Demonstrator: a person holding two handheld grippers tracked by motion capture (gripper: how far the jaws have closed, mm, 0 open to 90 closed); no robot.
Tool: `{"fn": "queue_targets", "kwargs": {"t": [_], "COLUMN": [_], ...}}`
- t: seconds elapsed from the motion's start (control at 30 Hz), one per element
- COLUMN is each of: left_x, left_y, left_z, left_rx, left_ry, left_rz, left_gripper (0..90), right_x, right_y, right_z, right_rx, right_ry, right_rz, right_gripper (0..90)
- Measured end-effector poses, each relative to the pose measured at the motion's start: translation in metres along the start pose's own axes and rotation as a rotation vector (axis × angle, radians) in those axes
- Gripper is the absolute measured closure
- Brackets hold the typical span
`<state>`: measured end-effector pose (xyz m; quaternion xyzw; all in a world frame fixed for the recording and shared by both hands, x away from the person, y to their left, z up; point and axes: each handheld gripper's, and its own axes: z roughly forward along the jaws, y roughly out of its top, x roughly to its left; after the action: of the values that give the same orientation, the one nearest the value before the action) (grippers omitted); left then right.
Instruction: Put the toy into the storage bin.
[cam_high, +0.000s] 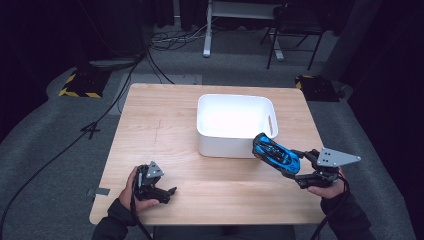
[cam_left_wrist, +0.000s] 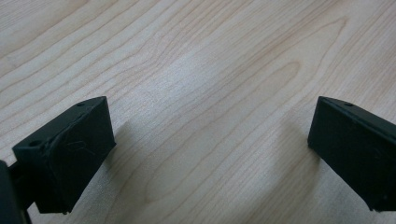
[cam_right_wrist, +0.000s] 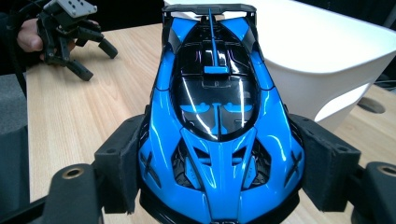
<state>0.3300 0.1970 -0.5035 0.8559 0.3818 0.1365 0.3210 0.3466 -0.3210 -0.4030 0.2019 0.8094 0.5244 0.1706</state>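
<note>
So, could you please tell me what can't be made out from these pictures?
- Inside of the white bin: in the high view, glare washes out its floor.
- Underside and wheels of the blue toy car: in the right gripper view its own body covers them, and the bottom edge cuts off the near end.
- Left gripper: in the high view, too small to judge the jaw gap.

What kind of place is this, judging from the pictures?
Probably a lab or studio set up for recording, not a home. A lone wooden table stands on grey carpet, with black cables on the floor, yellow-and-black striped bases and dark surroundings.
</note>
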Motion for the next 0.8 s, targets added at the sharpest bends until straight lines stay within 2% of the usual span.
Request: {"fn": "queue_targets", "kwargs": {"t": [0.1, 0.13, 0.2, 0.57, 0.8], "left_x": [0.0, 0.0, 0.0, 0.0, 0.0], "left_y": [0.0, 0.0, 0.0, 0.0, 0.0], "left_z": [0.0, 0.0, 0.0, 0.0, 0.0], "left_rx": [-0.001, 0.0, -0.001, -0.001, -0.001], "left_ry": [-0.001, 0.0, 0.0, -0.001, 0.0], "left_rz": [0.001, 0.001, 0.001, 0.0, 0.0], "left_gripper": [0.6, 0.6, 0.6, 0.6, 0.6], "right_x": [-0.001, -0.003, -0.003, -0.008, -0.018], "right_y": [0.003, 0.004, 0.005, 0.02, 0.033], "right_z": [-0.001, -0.002, -0.003, -0.005, 0.001], "right_rx": [-0.003, -0.028, -0.03, -0.024, -0.02], "right_ry": [-0.003, 0.02, 0.023, -0.028, -0.059], "right_rz": [0.007, 0.016, 0.013, 0.005, 0.005], "right_gripper": [26.1, 26.2, 26.2, 26.2, 26.2]}}
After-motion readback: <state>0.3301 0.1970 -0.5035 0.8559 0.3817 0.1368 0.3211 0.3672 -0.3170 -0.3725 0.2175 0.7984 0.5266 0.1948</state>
